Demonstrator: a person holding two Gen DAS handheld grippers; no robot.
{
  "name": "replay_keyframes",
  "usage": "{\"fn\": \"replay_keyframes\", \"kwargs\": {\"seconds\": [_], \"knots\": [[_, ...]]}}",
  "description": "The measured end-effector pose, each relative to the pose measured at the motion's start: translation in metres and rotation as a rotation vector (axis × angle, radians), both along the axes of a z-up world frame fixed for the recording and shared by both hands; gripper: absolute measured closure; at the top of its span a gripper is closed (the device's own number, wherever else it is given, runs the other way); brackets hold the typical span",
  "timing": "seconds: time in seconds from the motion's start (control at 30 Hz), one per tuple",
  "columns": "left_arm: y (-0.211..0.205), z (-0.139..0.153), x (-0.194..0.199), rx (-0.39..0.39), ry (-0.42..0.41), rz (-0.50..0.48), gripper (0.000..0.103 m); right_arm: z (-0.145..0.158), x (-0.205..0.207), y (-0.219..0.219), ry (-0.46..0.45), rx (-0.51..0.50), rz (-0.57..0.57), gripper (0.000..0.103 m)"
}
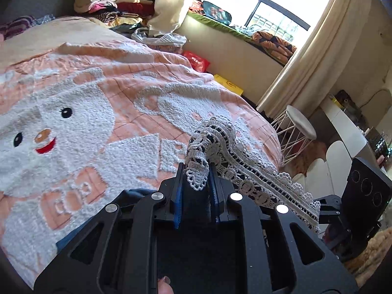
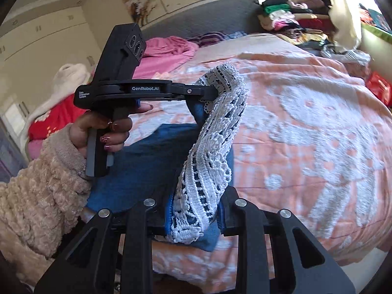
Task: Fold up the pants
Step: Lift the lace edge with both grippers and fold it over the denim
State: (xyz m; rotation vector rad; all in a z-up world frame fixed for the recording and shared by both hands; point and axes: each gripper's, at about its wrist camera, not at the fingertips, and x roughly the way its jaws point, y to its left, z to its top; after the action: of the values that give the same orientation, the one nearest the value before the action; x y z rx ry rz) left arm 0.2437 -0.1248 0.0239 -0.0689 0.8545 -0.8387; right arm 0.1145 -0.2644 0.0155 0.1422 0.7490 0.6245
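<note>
Right wrist: both tools, left tool (image 2: 215,90) and right tool (image 2: 196,210), clamp the pants' lace hem (image 2: 215,132) above the bedspread (image 2: 306,122).

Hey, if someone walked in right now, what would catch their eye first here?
Probably the white lace trim of the blue pants, stretched in the air between the left gripper and the right gripper, both shut on it. Beneath lies the peach bedspread with its big white cartoon face, and a stack of folded clothes sits at the bed's far corner.
</note>
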Motion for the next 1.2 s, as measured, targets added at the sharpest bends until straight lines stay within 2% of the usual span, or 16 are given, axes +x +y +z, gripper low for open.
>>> {"fn": "replay_keyframes", "kwargs": {"seconds": [0.13, 0.2, 0.33, 0.43, 0.53, 0.57, 0.6, 0.67, 0.77, 0.83, 0.93, 1.03, 1.1, 1.13, 1.17, 1.2], "knots": [[0.035, -0.011, -0.005, -0.01, 0.03, 0.062, 0.091, -0.003, 0.003, 0.044, 0.005, -0.045, 0.077, 0.078], [0.05, -0.022, -0.004, -0.028, 0.07, 0.107, 0.091, -0.014, 0.01, 0.064, 0.027, -0.064, 0.107, 0.078], [0.08, -0.038, -0.003, -0.1, 0.148, 0.211, 0.088, -0.034, 0.009, 0.098, 0.052, -0.13, 0.141, 0.076], [0.115, -0.043, -0.008, -0.222, 0.208, 0.301, 0.072, -0.04, -0.002, 0.115, 0.03, -0.194, 0.159, 0.076], [0.149, -0.047, -0.014, -0.361, 0.278, 0.367, 0.048, -0.042, -0.011, 0.134, -0.021, -0.276, 0.179, 0.074], [0.16, -0.049, -0.016, -0.409, 0.31, 0.381, 0.042, -0.042, -0.015, 0.141, -0.051, -0.314, 0.191, 0.073], [0.167, -0.05, -0.017, -0.426, 0.327, 0.399, 0.041, -0.042, -0.02, 0.149, -0.079, -0.347, 0.21, 0.071], [0.176, -0.052, -0.02, -0.413, 0.349, 0.42, 0.04, -0.046, -0.027, 0.16, -0.106, -0.379, 0.238, 0.068], [0.179, -0.056, -0.023, -0.416, 0.399, 0.412, 0.035, -0.05, -0.035, 0.176, -0.11, -0.374, 0.301, 0.064], [0.175, -0.057, -0.027, -0.408, 0.415, 0.391, 0.032, -0.054, -0.041, 0.186, -0.107, -0.376, 0.339, 0.056], [0.163, -0.058, -0.028, -0.344, 0.401, 0.382, 0.032, -0.054, -0.047, 0.193, -0.113, -0.362, 0.361, 0.048], [0.153, -0.063, -0.022, -0.267, 0.399, 0.392, 0.032, -0.045, -0.058, 0.177, -0.102, -0.284, 0.35, 0.046], [0.14, -0.066, -0.019, -0.177, 0.374, 0.402, 0.053, -0.039, -0.059, 0.162, -0.099, -0.244, 0.309, 0.046], [0.134, -0.068, -0.017, -0.12, 0.363, 0.407, 0.069, -0.038, -0.06, 0.156, -0.099, -0.242, 0.292, 0.046], [0.127, -0.07, -0.014, -0.069, 0.353, 0.407, 0.079, -0.037, -0.06, 0.15, -0.097, -0.242, 0.275, 0.046], [0.124, -0.07, -0.014, -0.045, 0.344, 0.407, 0.079, -0.036, -0.061, 0.143, -0.09, -0.24, 0.262, 0.045]]}}
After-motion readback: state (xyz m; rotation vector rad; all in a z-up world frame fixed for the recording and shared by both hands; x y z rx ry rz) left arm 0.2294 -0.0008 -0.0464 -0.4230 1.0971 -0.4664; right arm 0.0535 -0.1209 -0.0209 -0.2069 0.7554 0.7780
